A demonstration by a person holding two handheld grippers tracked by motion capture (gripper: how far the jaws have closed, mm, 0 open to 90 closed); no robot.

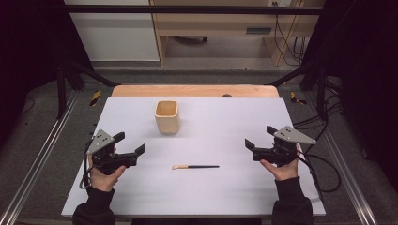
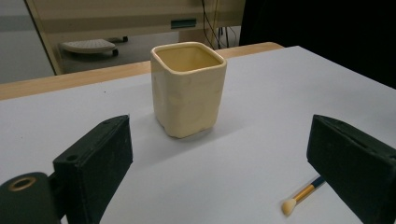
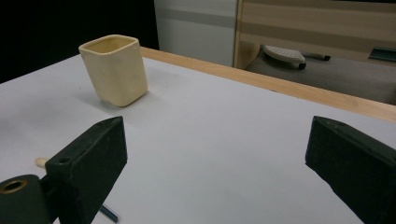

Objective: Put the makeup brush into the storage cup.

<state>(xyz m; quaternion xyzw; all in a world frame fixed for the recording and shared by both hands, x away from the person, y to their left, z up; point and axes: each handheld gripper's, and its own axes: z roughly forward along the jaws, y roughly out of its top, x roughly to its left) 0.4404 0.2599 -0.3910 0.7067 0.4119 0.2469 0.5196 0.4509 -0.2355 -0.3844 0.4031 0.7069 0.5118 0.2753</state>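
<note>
Both claws are spread wide and hold nothing. The left gripper (image 1: 131, 143) hovers left of the brush (image 1: 195, 167), the right gripper (image 1: 259, 139) right of it, neither touching. The brush lies flat, near side of the cup (image 1: 167, 117). In the right gripper view a jaw hides most of the brush.

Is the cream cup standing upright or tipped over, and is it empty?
Upright: the cream cup stands on its base on the white table, mouth upward. The visible inside looks empty, but its bottom is hidden.
</note>
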